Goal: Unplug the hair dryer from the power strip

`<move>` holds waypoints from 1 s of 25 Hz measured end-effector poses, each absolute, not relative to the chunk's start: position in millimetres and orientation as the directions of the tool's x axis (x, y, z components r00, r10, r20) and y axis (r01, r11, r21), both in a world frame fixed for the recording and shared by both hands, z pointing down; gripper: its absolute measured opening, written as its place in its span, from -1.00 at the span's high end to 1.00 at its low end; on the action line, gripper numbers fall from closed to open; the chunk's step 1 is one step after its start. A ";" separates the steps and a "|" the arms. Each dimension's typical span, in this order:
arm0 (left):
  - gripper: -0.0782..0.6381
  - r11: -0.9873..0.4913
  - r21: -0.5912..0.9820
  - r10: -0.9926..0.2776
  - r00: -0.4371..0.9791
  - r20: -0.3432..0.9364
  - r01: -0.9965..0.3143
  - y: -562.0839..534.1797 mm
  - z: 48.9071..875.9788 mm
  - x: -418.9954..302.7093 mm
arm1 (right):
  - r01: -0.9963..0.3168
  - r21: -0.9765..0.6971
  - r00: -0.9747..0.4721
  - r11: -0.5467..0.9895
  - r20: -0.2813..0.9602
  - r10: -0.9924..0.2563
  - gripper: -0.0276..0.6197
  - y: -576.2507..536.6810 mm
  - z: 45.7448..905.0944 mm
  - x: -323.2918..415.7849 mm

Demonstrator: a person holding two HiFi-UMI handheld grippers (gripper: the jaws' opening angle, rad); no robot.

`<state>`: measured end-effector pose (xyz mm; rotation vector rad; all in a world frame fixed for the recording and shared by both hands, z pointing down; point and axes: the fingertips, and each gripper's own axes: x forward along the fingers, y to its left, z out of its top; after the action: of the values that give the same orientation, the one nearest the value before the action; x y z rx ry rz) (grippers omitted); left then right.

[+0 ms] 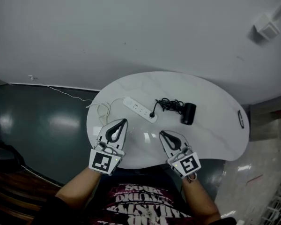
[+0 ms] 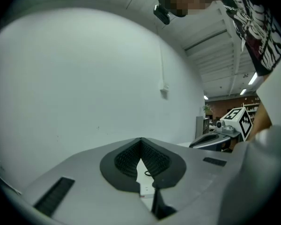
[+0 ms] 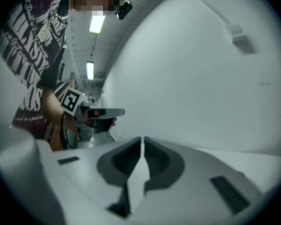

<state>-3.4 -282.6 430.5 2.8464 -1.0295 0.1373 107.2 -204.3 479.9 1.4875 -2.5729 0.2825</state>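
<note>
Both jaws pressed together, empty; left gripper [image 1: 122, 122], right gripper [image 1: 162, 133] above near surface [image 1: 215, 135] edge. Mid-surface, plug [image 1: 152, 116] sat in strip [image 1: 139, 109]; dryer [image 1: 188, 113] right of it. Judged plug rigid, snug: pinch its body, not limp cord [image 1: 167, 104]. Light strip would probably need pinning.

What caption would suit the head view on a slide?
Left gripper and right gripper, both shut and empty, above a table; hair dryer plugged into the power strip.
</note>
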 end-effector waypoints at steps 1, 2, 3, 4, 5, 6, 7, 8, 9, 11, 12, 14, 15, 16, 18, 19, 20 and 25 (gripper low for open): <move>0.72 -0.763 0.051 -0.635 0.762 0.127 -0.644 -279.6 431.7 3.7 | -0.862 -0.090 -0.506 0.499 0.225 -0.833 0.78 -204.1 484.3 111.0; 0.72 -0.759 0.033 -0.642 0.757 0.125 -0.650 -276.7 431.2 9.8 | -0.855 -0.097 -0.518 0.510 0.226 -0.825 0.78 -202.8 489.2 114.4; 0.72 -0.751 0.020 -0.654 0.747 0.120 -0.660 -274.4 429.4 14.1 | -0.847 -0.106 -0.531 0.522 0.230 -0.815 0.78 -201.0 493.7 117.7; 0.72 -0.736 0.010 -0.671 0.732 0.115 -0.677 -273.3 427.0 16.5 | -0.837 -0.118 -0.547 0.535 0.236 -0.803 0.78 -199.9 497.4 121.0; 0.72 -0.716 -0.001 -0.693 0.712 0.112 -0.698 -273.6 424.5 17.2 | -0.824 -0.127 -0.565 0.552 0.241 -0.789 0.78 -200.2 499.8 123.6; 0.72 -0.693 -0.013 -0.718 0.687 0.111 -0.721 -274.9 422.3 16.1 | -0.808 -0.128 -0.587 0.575 0.242 -0.772 0.78 -202.2 501.0 124.6; 0.72 -0.669 -0.025 -0.740 0.663 0.111 -0.743 -276.3 420.5 13.9 | -0.790 -0.123 -0.611 0.600 0.239 -0.755 0.78 -205.4 501.2 124.3; 0.72 -0.649 -0.033 -0.758 0.642 0.113 -0.760 -277.0 419.4 11.7 | -0.774 -0.114 -0.631 0.623 0.233 -0.740 0.78 -208.4 500.7 123.7; 0.72 -0.634 -0.037 -0.770 0.627 0.116 -0.772 -276.4 418.9 10.5 | -0.761 -0.107 -0.645 0.639 0.228 -0.730 0.78 -210.4 500.1 124.0; 0.72 -0.615 -0.031 -0.784 0.607 0.126 -0.788 -272.1 418.7 10.0 | -0.751 -0.105 -0.655 0.652 0.236 -0.717 0.78 -211.2 499.5 127.0; 0.72 -0.607 -0.028 -0.790 0.599 0.132 -0.794 -269.2 418.8 9.0 | -0.748 -0.104 -0.658 0.655 0.244 -0.712 0.78 -211.2 499.4 128.2; 0.72 -0.593 -0.029 -0.799 0.583 0.147 -0.805 -264.4 420.5 3.9 | -0.740 -0.098 -0.665 0.665 0.254 -0.702 0.78 -212.5 497.8 127.9; 0.72 -0.587 -0.032 -0.802 0.576 0.157 -0.809 -262.7 422.5 0.6 | -0.735 -0.094 -0.669 0.671 0.255 -0.698 0.78 -213.4 496.5 126.7; 0.72 -0.584 -0.035 -0.804 0.571 0.167 -0.811 -261.6 425.3 -2.4 | -0.731 -0.089 -0.673 0.677 0.256 -0.694 0.78 -214.2 495.4 125.2; 0.72 -0.582 -0.038 -0.803 0.567 0.182 -0.812 -262.1 430.6 -7.2 | -0.727 -0.080 -0.675 0.682 0.260 -0.690 0.78 -215.9 493.8 122.4; 0.72 -0.582 -0.037 -0.803 0.567 0.186 -0.812 -263.9 432.1 -9.1 | -0.729 -0.078 -0.673 0.680 0.264 -0.691 0.78 -217.4 493.3 121.3; 0.72 -0.584 -0.036 -0.802 0.568 0.186 -0.811 -266.7 432.5 -10.6 | -0.734 -0.077 -0.668 0.675 0.267 -0.695 0.78 -219.3 493.0 120.3; 0.72 -0.635 -0.029 -0.766 0.624 0.156 -0.772 -286.5 428.5 -10.1 | -0.788 -0.081 -0.605 0.611 0.288 -0.742 0.78 -231.6 492.6 114.7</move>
<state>-10.1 -286.5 428.5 2.7940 -1.3236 0.2388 114.7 -231.6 492.6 1.2603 -2.6113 0.2938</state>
